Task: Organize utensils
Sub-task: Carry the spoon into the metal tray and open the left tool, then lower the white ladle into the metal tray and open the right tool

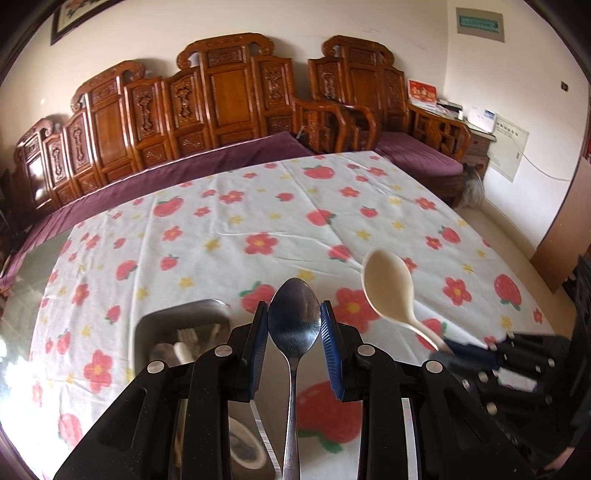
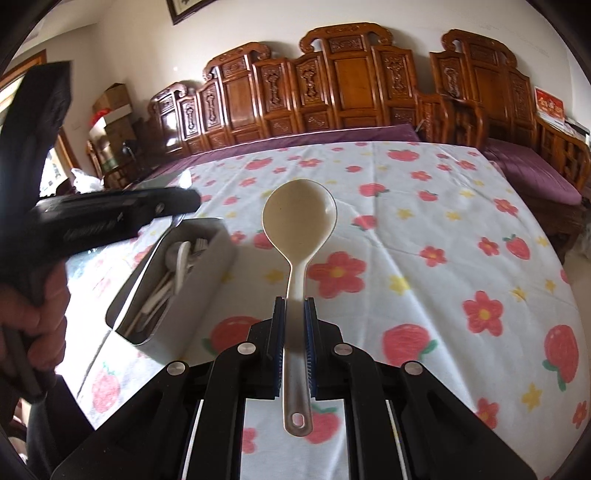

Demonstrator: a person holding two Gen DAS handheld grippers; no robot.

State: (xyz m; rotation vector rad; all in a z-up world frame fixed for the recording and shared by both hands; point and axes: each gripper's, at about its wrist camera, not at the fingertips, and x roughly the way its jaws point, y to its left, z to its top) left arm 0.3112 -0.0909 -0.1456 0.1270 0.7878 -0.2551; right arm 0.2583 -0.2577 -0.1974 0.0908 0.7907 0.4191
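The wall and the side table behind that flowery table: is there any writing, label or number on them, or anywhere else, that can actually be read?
No text here can be read.
Green sign high on the wall: pale lettering, too blurred.
Red card on the side table: gold characters, too small.
White wall chart: fine print, unreadable.
Framed picture: no writing can be made out.
Metal spoon, cream ladle, utensil box: no markings visible.

We hold our left gripper (image 1: 294, 332) tilted downward, its blue pads closed against both sides of a metal spoon's (image 1: 294, 321) bowl. Our right gripper (image 2: 294, 328) also angles down, clamped on a cream ladle's (image 2: 299, 218) handle. Our left hand (image 2: 33, 310) is wrapped around its gripper's grip.
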